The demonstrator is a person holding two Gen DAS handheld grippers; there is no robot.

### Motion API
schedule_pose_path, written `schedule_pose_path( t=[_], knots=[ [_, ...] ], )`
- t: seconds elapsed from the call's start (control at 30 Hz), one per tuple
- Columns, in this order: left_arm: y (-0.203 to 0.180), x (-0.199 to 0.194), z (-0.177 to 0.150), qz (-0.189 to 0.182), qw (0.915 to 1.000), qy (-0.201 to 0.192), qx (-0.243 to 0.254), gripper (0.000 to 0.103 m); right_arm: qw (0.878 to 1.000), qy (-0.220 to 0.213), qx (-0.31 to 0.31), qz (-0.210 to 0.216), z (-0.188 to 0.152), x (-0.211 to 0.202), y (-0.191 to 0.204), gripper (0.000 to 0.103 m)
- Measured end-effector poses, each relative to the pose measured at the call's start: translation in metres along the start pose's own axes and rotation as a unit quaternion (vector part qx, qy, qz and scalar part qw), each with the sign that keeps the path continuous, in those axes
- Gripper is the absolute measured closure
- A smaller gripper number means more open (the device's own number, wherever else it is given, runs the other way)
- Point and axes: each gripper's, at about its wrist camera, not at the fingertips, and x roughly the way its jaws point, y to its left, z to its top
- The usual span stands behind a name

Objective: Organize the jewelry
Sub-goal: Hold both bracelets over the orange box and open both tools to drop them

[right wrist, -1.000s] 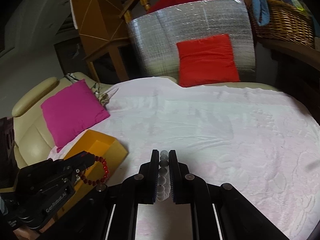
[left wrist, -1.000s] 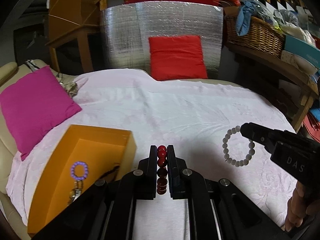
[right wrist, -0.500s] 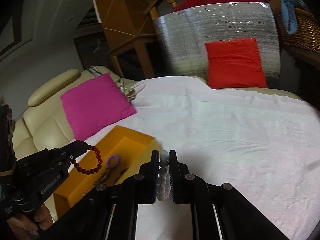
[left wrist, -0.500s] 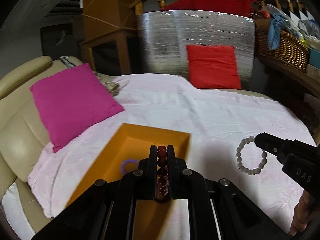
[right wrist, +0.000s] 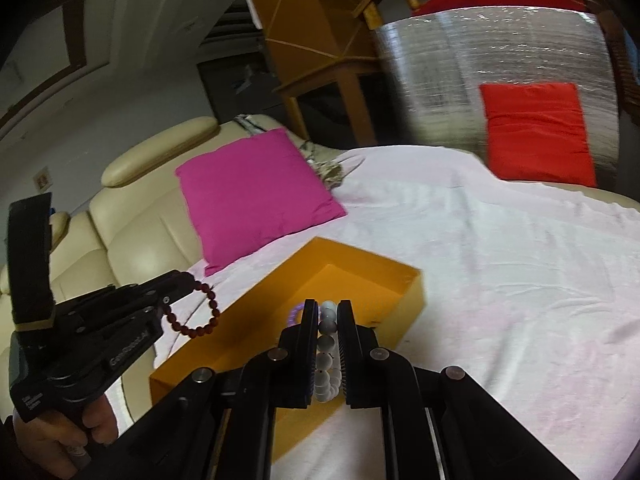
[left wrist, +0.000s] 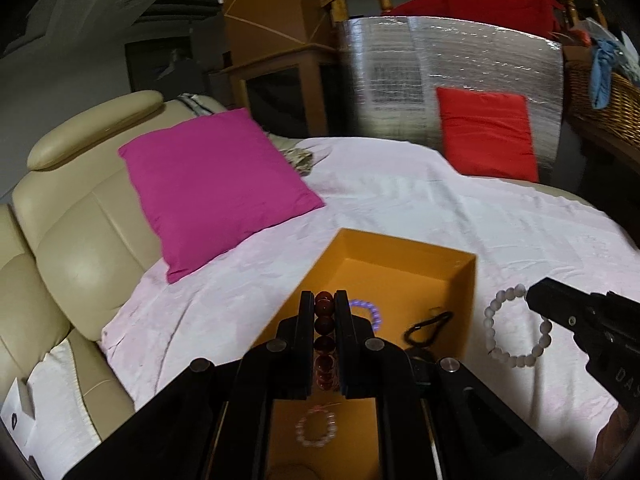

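My left gripper is shut on a dark red bead bracelet and holds it over the near-left part of an open orange box. The bracelet hangs from that gripper in the right wrist view. The box holds a purple bead bracelet, a black clasp item and a pink bead bracelet. My right gripper is shut on a white bead bracelet, which hangs just right of the box in the left wrist view.
The box sits on a white-pink cloth over a beige sofa. A magenta cushion lies left of the box. A red cushion leans on a silver panel at the back.
Both grippers have moved left toward the box with their bracelets. The left gripper now hangs over the box interior, and the right gripper is above the box's near-right side.
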Motion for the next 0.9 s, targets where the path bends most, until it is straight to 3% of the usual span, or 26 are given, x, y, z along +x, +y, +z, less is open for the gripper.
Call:
schedule_pose_path(
  t=[0.33,0.9],
  knots=[
    [0.026,0.017,-0.015,0.034,0.9991,0.024,-0.007,0.093,0.999,0.032,-0.005,0.043,-0.009,0.034,0.026,0.092],
    [0.049,0.054,-0.046,0.058,0.995,0.079,-0.02,0.093,0.994,0.084,-0.035,0.064,-0.041,0.069,0.055,0.092]
  ],
)
